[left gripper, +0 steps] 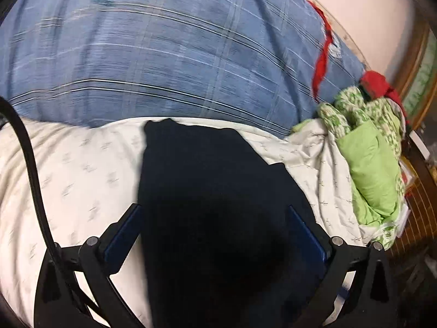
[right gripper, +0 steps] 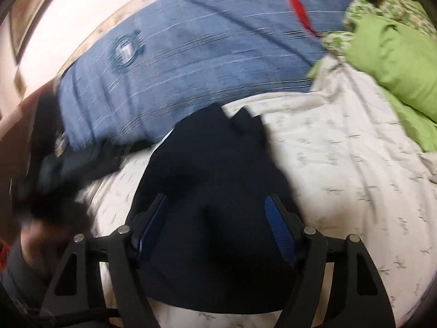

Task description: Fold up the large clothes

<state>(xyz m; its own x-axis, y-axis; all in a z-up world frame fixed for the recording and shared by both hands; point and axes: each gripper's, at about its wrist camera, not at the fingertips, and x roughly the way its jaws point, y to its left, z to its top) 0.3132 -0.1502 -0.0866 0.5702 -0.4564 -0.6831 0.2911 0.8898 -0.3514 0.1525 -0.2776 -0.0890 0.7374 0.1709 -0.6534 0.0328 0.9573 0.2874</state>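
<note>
A bed under a white printed sheet (left gripper: 68, 169) is backed by a blue plaid pillow (left gripper: 164, 54) and, rightward, green bedding (right gripper: 396, 63). A dark garment (left gripper: 207, 191) lies mid-bed between the spread left gripper (left gripper: 213, 218) and spread right gripper (right gripper: 215, 207).

- In the left wrist view, the garment (left gripper: 213, 205) lies on the quilt (left gripper: 68, 169) at lower centre of the frame, between the spread fingers (left gripper: 125, 232) of the left gripper (left gripper: 215, 229).
- Behind it, the checked cover (left gripper: 164, 54) fills the upper half of the frame.
- At the right edge, a heap of bedding (left gripper: 368, 164) sits on the quilt, with a bundle of cloth (left gripper: 377, 82) above it.
- In the right wrist view, the garment lies at lower centre between the fingers of the right gripper (right gripper: 215, 224).
- The left gripper shows blurred at the left of that frame, the bedding heap at upper right.
</note>
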